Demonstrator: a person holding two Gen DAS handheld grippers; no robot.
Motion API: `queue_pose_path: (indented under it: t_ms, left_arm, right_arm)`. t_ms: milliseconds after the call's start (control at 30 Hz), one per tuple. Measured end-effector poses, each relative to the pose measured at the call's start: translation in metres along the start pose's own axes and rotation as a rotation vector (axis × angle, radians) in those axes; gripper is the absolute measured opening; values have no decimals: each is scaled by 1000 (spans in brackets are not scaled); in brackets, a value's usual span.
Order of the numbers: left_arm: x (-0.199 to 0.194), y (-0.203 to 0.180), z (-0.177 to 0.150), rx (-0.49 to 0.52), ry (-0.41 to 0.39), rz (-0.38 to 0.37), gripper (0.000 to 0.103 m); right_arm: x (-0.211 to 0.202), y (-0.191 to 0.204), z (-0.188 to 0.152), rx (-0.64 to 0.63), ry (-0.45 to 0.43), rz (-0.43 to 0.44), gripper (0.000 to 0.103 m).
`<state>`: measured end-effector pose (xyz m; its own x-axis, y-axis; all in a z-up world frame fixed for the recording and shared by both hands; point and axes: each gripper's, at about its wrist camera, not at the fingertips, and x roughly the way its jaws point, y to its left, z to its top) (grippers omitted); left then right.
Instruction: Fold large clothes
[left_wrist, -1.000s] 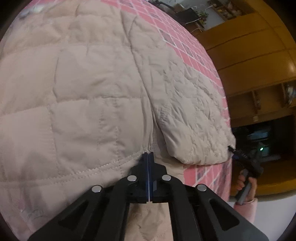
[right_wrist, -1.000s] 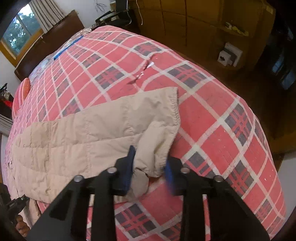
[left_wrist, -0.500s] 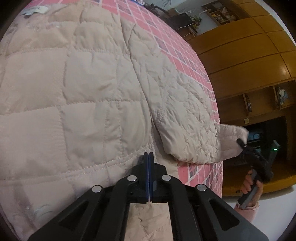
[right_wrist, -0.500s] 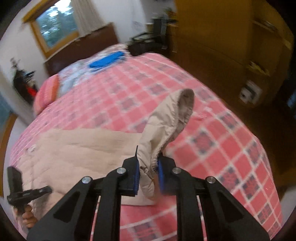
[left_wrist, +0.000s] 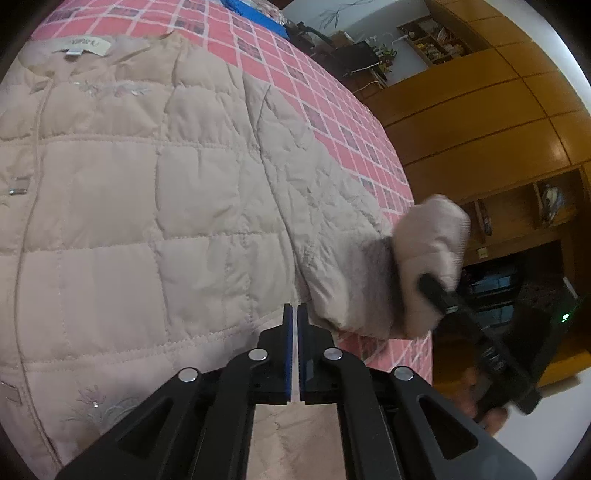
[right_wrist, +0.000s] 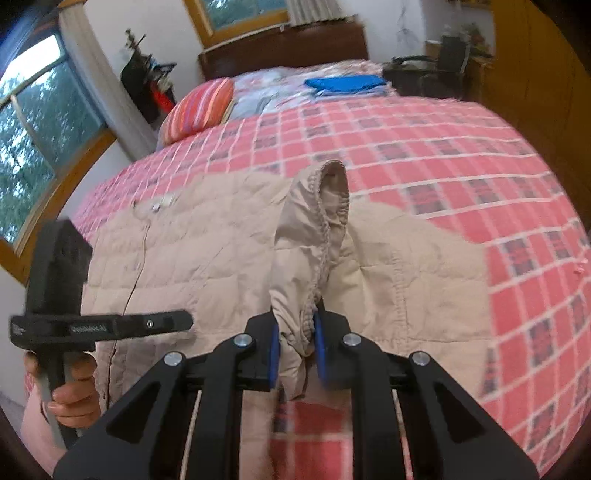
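Observation:
A beige quilted jacket (left_wrist: 147, 203) lies spread, front up, on a red plaid bedcover (left_wrist: 332, 118). My left gripper (left_wrist: 294, 314) is shut with nothing visibly between its blue pads, hovering over the jacket's hem. In the right wrist view the left gripper (right_wrist: 186, 321) hangs just above the jacket (right_wrist: 221, 240), held by a hand (right_wrist: 74, 395). My right gripper (right_wrist: 295, 332) is shut on the sleeve cuff (right_wrist: 317, 229), which stands up off the bed over the jacket's right side. In the left wrist view the lifted cuff (left_wrist: 432, 240) rises beside the right gripper (left_wrist: 428, 284).
The plaid bedcover (right_wrist: 461, 155) stretches to the right and far side. A striped pillow (right_wrist: 199, 107) and a blue folded item (right_wrist: 343, 83) lie at the head of the bed. Wooden cabinets (left_wrist: 480, 122) stand along the bed's right side. Windows (right_wrist: 37, 122) are on the left.
The right gripper shut on the sleeve cuff, lifted it off the bed and carried it toward the jacket's body. The left gripper stayed shut and drew back, showing the collar.

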<state>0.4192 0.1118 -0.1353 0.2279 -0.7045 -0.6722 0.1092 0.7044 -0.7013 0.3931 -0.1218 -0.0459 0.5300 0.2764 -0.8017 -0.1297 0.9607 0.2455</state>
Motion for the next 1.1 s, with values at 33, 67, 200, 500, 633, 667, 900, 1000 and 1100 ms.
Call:
queue_pose_path:
  t_ms: [33,67,200,500,633,667,900,1000,1100]
  left_arm:
    - [1,-3,2,-3,-5,-11,1]
    - [2,-5,2,-5,-7,-18,4]
    - [11,-20,12,5,-7,-54,22]
    - [46,-41,40,9,14,-77,54]
    - [70,-45,44,6,51,-33,46]
    - [76,-44,43,4,69,-14,25]
    - [67,-29,31,14,57,-38,8]
    - [41,-25,26,71,5,-9,8]
    - [11,-17,29,72,-47,-13,8]
  right_arm:
    - [6,5,-2,-5,9,2,14]
    - [15,10,-4,-12,25,5,14]
    - [42,17,-14,-41,61,-8,15]
    - [50,17,-23,-70,51,28,25]
    - [47,15,-26,-65,42,45,27]
    - [44,14,-27,-59,40,51,28]
    - [1,-4,-30,1,-3,92,32]
    - [-15,-20,-27,56,-24,46,31]
    - [-25,-43,-25,116,-20,-52,31]
